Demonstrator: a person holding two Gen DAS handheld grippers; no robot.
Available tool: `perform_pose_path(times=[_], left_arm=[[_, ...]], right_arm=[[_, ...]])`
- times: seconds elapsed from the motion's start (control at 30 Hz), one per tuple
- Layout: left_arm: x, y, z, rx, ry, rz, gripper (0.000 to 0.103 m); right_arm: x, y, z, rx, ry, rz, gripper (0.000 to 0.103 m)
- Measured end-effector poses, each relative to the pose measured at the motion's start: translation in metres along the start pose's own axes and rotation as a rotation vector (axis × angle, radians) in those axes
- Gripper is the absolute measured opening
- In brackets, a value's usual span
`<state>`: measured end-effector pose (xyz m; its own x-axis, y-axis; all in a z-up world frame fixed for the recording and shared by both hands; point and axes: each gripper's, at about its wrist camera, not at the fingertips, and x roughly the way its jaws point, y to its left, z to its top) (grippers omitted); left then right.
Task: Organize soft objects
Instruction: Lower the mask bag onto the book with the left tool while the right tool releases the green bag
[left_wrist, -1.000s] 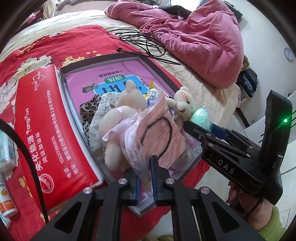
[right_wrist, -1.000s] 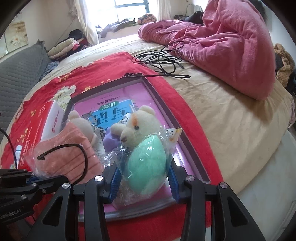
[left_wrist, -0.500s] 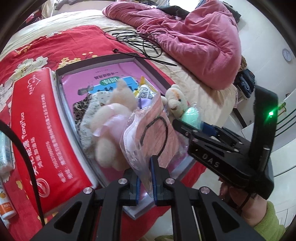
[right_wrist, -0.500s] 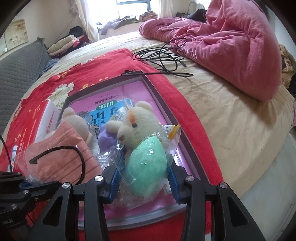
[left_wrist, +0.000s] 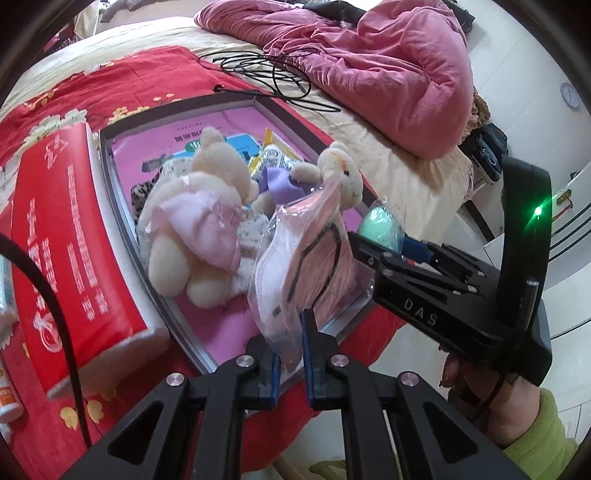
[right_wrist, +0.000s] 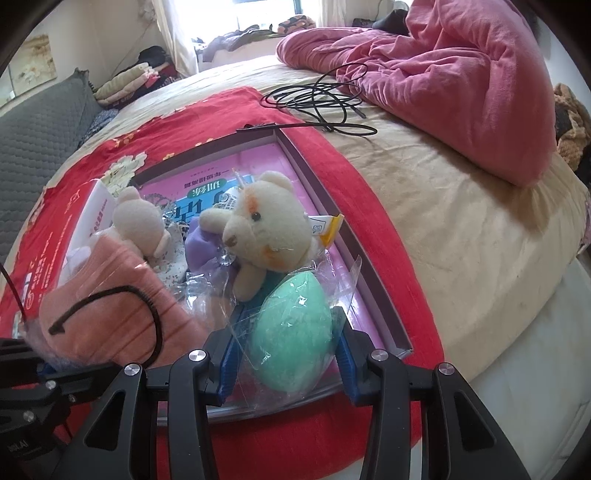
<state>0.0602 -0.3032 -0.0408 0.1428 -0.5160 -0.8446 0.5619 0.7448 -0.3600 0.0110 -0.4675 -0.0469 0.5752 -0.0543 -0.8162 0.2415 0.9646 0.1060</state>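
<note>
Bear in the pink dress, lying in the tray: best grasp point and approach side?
Judging from the left wrist view, take the bear in the pink dress by its near leg, coming from the near, lower-left end of the tray. The leg is narrow, bare plush and sticks out toward that rim. The head end is crowded by the bear in purple and the bagged mask.

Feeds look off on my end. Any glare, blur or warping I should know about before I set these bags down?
Left wrist view: fisheye bends the tray rim; the red box's near corner is soft; the mask bag reads clearly.
Right wrist view: window blown out; film around the green sponge catches glints; the mask bag at left is slightly blurred.
</note>
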Motion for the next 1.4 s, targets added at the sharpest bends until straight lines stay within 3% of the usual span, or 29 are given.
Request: perform_pose_path(times=[0.4,0.47,0.87,0.93,1.07,1.4], left_arm=[[0.001,0.004,-0.009,-0.022,0.012,-0.009,0.01],[0.0,0.004,-0.011,-0.025,0.016,-0.012,0.01],[0.0,0.002,-0.003,-0.061,0.016,-0.02,0.011],[-0.003,0.001,-0.003,-0.058,0.009,-0.011,0.017],[-0.008,0.005,-0.005,-0.074,-0.007,-0.008,0.044],[-0.021,0.011,-0.011,-0.079,-0.024,0.005,0.05]], right_arm=[[-0.01,0.002,0.0,-0.009,-0.02,0.002,0.055],[-0.013,0.002,0.0,-0.013,-0.027,-0.005,0.065],[-0.037,0.0,0.004,-0.006,-0.068,-0.019,0.069],[-0.04,0.0,0.004,-0.008,-0.074,-0.022,0.069],[-0.045,0.002,0.006,-0.01,-0.083,-0.019,0.069],[-0.05,0.008,0.006,-0.024,-0.089,-0.022,0.069]])
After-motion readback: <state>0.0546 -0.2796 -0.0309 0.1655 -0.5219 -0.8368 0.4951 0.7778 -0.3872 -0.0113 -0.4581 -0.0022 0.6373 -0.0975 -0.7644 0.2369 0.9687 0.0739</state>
